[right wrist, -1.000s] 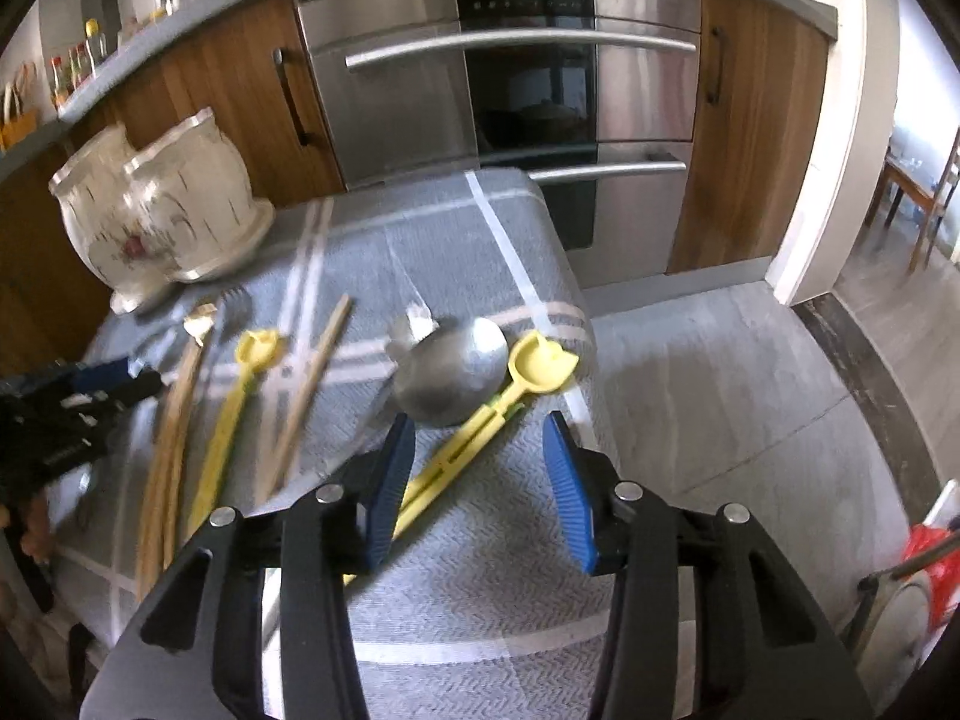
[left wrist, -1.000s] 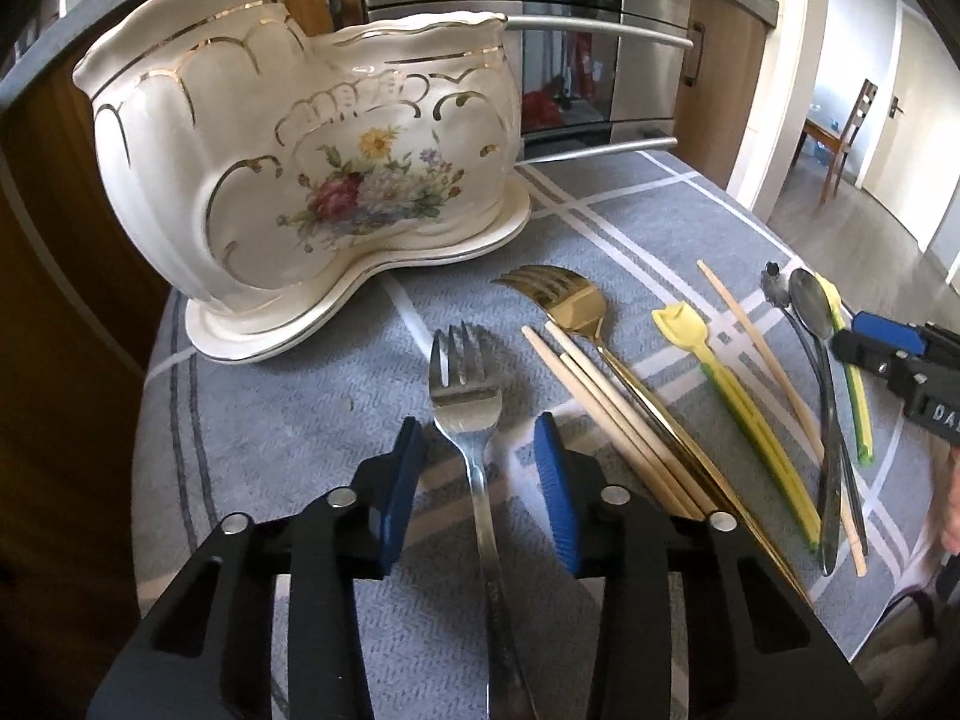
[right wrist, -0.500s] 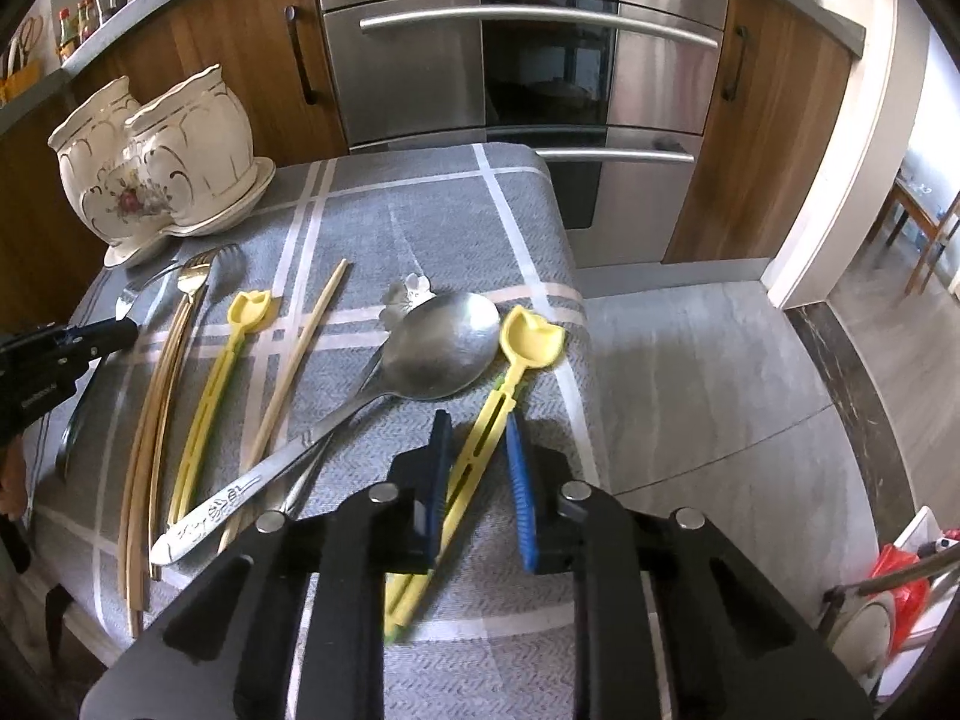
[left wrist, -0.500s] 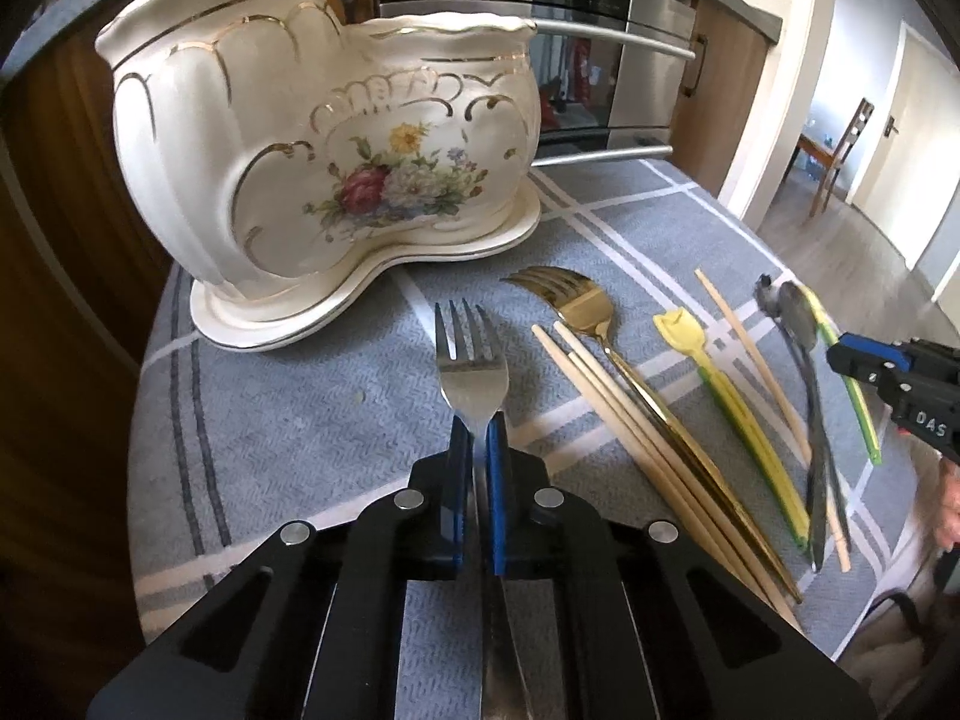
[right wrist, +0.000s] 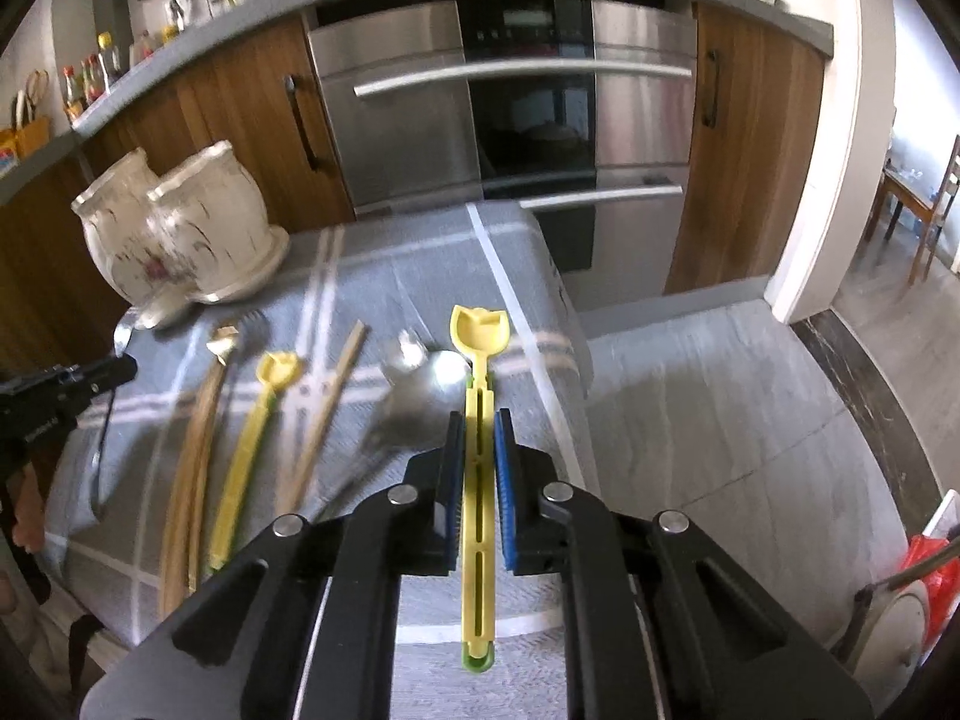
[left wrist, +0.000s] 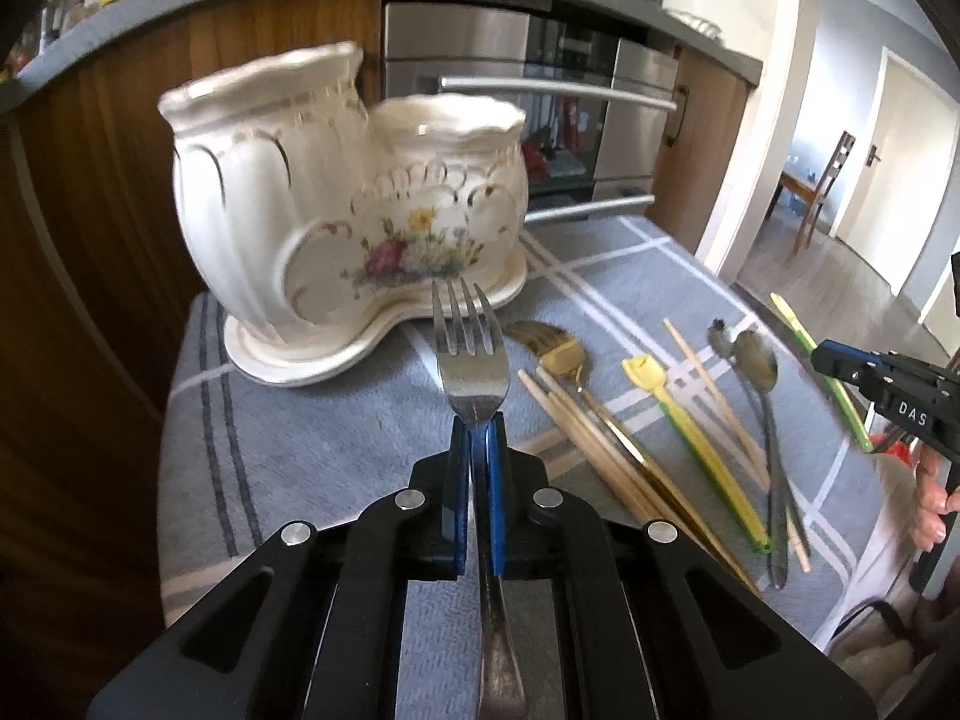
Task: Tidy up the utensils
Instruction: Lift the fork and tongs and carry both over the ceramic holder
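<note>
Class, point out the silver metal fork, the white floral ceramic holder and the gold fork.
Silver metal fork point(left wrist: 471, 360), left wrist view, its head.
White floral ceramic holder point(left wrist: 270, 210), left wrist view, front wall.
Gold fork point(left wrist: 555, 348), left wrist view, its head.

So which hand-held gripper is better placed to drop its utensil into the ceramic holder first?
Left. The left hand-held gripper is shut on the silver fork, tines aimed at the ceramic utensil holder just ahead. The right hand-held gripper holds its yellow utensil across the table, pointing away from it.

left tool point(left wrist: 478, 420): steel fork point(left wrist: 469, 354) lifted | right tool point(right wrist: 479, 420): yellow spoon point(right wrist: 480, 372) lifted
</note>
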`<act>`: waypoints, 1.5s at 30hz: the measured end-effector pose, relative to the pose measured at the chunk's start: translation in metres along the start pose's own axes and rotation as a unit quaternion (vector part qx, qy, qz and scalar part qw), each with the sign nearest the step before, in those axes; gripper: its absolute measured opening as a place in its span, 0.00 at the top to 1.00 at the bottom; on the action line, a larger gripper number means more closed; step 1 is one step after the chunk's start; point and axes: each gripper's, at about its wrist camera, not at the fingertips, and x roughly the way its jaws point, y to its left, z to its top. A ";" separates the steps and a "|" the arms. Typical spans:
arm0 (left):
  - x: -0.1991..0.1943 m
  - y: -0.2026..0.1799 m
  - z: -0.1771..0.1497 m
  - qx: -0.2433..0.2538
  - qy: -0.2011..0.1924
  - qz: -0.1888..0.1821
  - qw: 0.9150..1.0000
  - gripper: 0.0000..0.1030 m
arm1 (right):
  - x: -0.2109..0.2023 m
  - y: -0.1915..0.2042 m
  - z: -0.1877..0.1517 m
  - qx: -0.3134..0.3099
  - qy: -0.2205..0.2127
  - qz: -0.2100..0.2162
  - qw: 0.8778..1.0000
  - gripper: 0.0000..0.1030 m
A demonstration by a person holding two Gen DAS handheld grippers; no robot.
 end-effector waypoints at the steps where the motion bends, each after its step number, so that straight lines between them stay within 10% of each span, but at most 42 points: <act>1: -0.004 0.000 0.000 0.001 -0.006 0.001 1.000 0.94 | -0.004 0.002 0.001 -0.001 -0.009 0.003 1.000 0.91; 19: -0.085 0.017 0.029 -0.012 -0.131 0.015 0.991 0.94 | -0.012 0.057 0.064 0.015 -0.114 0.118 0.986 0.91; 33: -0.159 0.039 0.124 -0.018 -0.251 0.015 0.968 0.94 | 0.022 0.115 0.157 0.008 -0.193 0.236 0.952 0.91; 45: -0.097 0.061 0.151 -0.025 -0.228 0.093 0.969 0.94 | 0.059 0.157 0.180 -0.017 -0.212 0.260 0.942 0.91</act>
